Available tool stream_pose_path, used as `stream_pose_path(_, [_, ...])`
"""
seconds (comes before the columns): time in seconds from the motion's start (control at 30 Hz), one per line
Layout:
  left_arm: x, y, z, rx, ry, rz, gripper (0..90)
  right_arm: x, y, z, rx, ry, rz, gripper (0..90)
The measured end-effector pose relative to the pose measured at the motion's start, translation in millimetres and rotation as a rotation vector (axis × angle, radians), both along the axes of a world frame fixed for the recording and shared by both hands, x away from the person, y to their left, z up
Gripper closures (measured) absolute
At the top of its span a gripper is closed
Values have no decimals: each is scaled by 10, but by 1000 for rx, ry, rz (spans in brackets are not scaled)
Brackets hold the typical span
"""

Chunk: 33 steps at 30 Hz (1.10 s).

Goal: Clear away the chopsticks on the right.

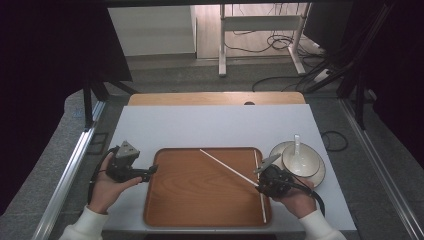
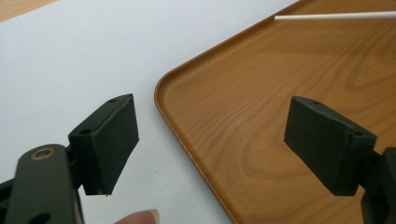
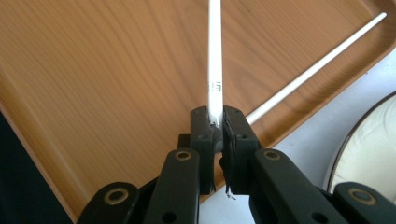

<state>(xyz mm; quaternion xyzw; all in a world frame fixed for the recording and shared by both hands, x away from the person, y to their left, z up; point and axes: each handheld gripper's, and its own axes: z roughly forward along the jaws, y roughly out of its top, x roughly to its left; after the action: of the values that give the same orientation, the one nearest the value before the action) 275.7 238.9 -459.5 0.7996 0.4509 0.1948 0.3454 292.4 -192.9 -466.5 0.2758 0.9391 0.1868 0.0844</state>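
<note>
My right gripper (image 3: 217, 122) is clamped on one end of a white chopstick (image 3: 215, 56), which slants over the wooden tray (image 1: 200, 200) near the desk's front edge. It looks light, stiff, smooth and liable to pivot; hold nearer mid-length. A second chopstick (image 1: 260, 190) lies along the tray's right rim. My left gripper (image 2: 210, 149) stands wide open, empty, over the tray's left edge.

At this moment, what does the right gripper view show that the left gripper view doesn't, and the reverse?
Right gripper view: the right gripper with its jaws shut on one white chopstick, the second chopstick lying on the tray near its edge, and part of a plate rim.

Left gripper view: the left gripper with its jaws open, nothing between them, and a fingertip.

Both: the wooden tray and the white table surface.
</note>
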Motion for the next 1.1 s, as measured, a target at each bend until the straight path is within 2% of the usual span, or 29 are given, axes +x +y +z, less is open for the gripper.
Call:
stream_pose_path(0.13, [-1, 0, -1, 1, 0, -1, 171, -22, 45, -31, -24, 1, 2, 845])
stream_pose_path(0.53, [3, -9, -11, 4, 4, -5, 171, -46, 142, -140, -90, 57, 11, 841])
stream_pose_path(0.8, [9, -10, -23, 10, 10, -10, 171, -57, 178, -185, -120, 45, 22, 835])
stream_pose_path(1.1, [17, -2, -35, 11, 18, -10, 170, -61, 196, -206, -124, 44, 32, 833])
